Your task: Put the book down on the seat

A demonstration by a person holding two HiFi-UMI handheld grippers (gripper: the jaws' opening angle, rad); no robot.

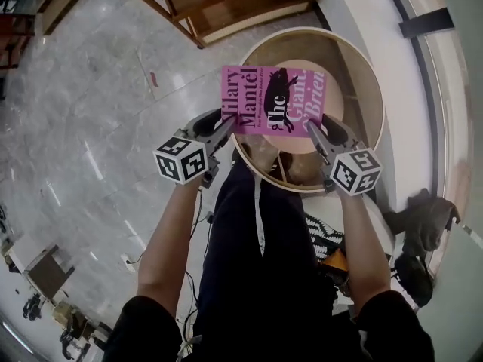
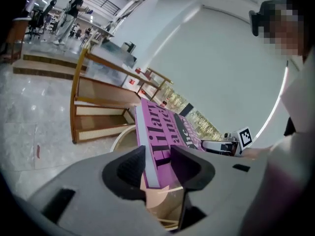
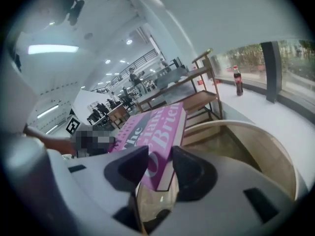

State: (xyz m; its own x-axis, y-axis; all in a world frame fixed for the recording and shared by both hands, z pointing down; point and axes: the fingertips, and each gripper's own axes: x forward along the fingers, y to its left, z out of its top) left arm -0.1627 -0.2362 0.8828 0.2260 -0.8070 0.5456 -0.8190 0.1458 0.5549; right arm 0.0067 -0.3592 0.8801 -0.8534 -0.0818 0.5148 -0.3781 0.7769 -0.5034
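Above the seat (image 1: 365,66), left gripper (image 1: 229,128) and right gripper (image 1: 312,129) jaws clamp the book (image 1: 273,100), apparently level.

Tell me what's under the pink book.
A round wooden chair; its tan seat shows right of and below the book. The part of the seat straight beneath the book is covered.

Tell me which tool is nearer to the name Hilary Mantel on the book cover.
Left. The left tool grips the book at the edge beside that name; the right tool grips the opposite edge, beside the word Brien.
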